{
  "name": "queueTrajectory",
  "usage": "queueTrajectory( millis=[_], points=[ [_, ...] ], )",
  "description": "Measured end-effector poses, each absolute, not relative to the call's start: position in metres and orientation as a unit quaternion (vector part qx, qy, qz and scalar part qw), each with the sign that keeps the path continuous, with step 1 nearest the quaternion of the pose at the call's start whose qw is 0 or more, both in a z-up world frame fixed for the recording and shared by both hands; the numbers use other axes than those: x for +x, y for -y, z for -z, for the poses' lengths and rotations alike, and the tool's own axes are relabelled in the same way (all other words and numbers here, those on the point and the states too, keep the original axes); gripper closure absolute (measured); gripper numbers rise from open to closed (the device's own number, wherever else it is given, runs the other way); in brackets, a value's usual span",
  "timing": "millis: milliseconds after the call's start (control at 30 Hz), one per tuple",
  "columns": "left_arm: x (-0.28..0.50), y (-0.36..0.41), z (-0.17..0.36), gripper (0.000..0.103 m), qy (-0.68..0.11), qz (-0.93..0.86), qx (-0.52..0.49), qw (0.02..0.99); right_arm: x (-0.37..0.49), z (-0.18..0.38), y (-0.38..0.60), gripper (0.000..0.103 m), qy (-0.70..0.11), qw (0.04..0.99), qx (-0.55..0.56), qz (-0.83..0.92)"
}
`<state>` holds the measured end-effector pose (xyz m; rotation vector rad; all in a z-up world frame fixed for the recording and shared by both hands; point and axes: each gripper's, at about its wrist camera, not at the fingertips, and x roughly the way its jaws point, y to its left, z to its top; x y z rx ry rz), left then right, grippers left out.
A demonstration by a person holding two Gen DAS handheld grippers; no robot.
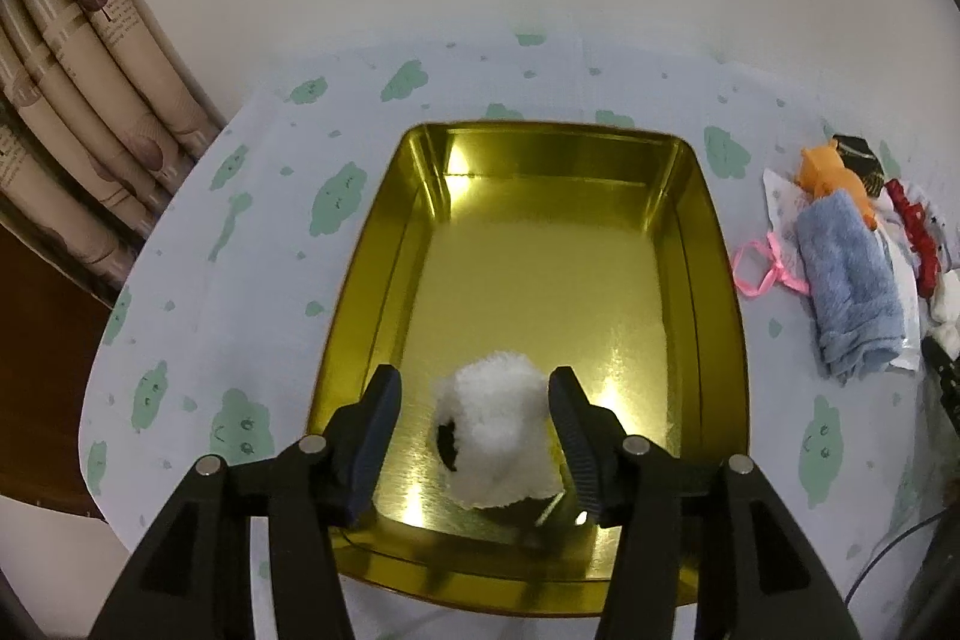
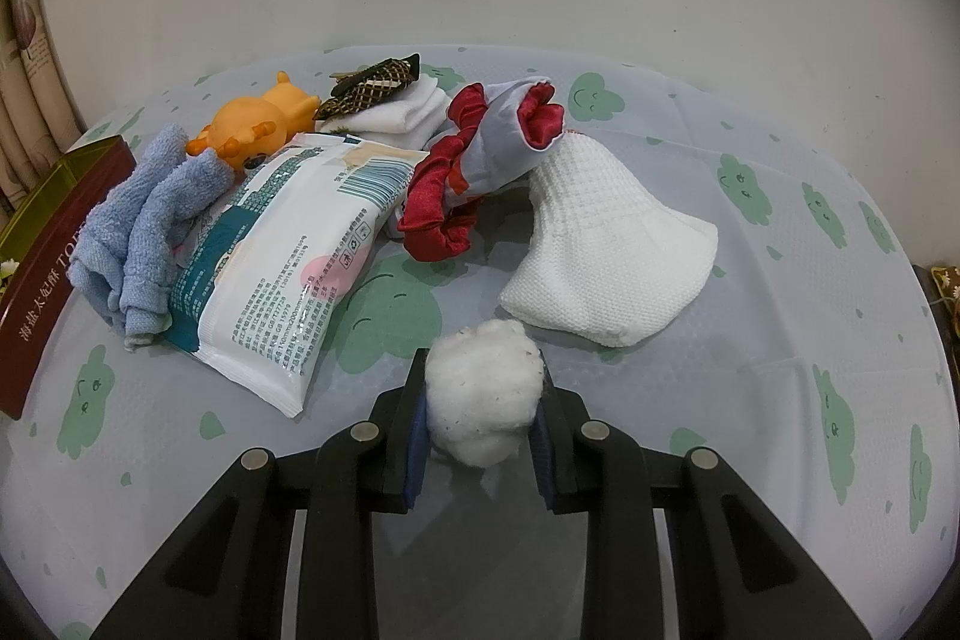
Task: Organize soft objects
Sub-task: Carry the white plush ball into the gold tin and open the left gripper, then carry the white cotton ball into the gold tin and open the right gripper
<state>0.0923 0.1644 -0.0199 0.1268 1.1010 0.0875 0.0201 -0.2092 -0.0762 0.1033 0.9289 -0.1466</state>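
Left wrist view puts a fluffy white pompom (image 1: 501, 430) low in the frame, lying on the floor of the gold tin tray (image 1: 717, 280) near its closest wall. My left tongs (image 1: 475, 439) stand spread to either side of it; the right finger looks to be just touching the fluff, the left one is apart from it, so I count them as open.

On the right wrist view, my right tongs (image 2: 483, 400) are closed on a cotton ball (image 2: 485, 391), both pads pressed into its sides, at lower centre of the frame above the desk (image 2: 750, 400) with its green cloud-print cover.

Further up that frame lies the heap. A white waffle-weave cloth (image 2: 600, 244) sits right of centre, its narrow end touching a grey pouch with red satin trim (image 2: 486, 154). Left of centre is a wet-wipe pack (image 2: 288, 256), with a folded blue towel (image 2: 144, 226) resting against its left side. Behind them I see an orange rubber toy (image 2: 258, 124), a folded white cloth (image 2: 402, 112) and a dark patterned item (image 2: 372, 85) on top of it, which I can't identify. A maroon box edge (image 2: 54, 274) shows at far left.
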Motion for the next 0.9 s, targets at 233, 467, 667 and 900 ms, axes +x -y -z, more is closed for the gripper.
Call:
queueTrajectory(
  millis=[233, 467, 667, 900],
  points=[
    [0.084, -0.167, 0.006, 0.051, -0.501, -0.047, 0.065, 0.862, 0.020, 0.076, 0.209, 0.077, -0.447, 0.890, 0.049, 0.071],
    [0.074, -0.183, -0.001, 0.051, -0.478, -0.059, 0.054, 0.875, 0.020, 0.075, 0.208, 0.078, -0.437, 0.896, 0.051, 0.064],
    [0.067, -0.206, -0.002, 0.051, -0.451, -0.085, 0.042, 0.887, 0.013, 0.070, 0.207, 0.080, -0.427, 0.900, 0.061, 0.063],
    [0.064, -0.229, 0.006, 0.051, -0.443, -0.102, 0.021, 0.891, 0.002, 0.057, 0.192, 0.080, -0.429, 0.899, 0.067, 0.056]
  ],
)
